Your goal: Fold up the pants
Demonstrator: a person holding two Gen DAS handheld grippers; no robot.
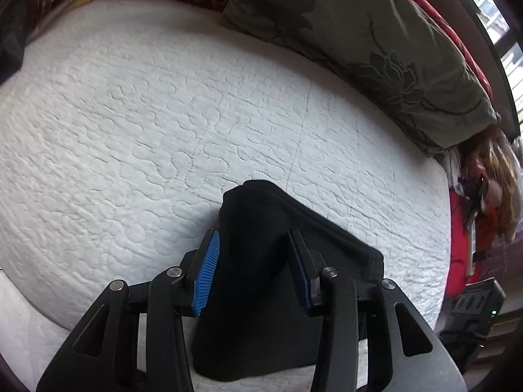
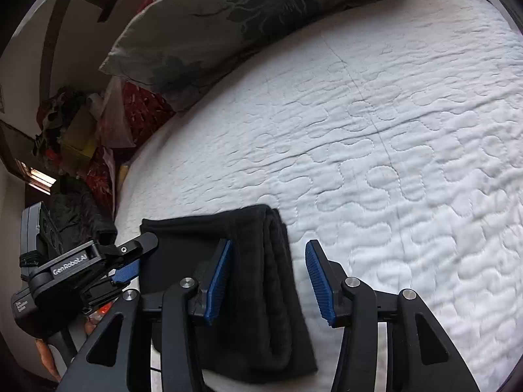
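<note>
Pants [image 2: 248,281]: one folded bundle between two open tools.

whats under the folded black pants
The black pants lie on the white quilted bedcover, which shows all around them. Whatever sits directly beneath the folded layers is covered, so that can't be seen.

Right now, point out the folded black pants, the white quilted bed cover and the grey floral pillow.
folded black pants [image 2: 248,281]: right wrist view, top layer.
white quilted bed cover [image 1: 163,114]: left wrist view, bare middle.
grey floral pillow [image 1: 343,32]: left wrist view, face.
</note>
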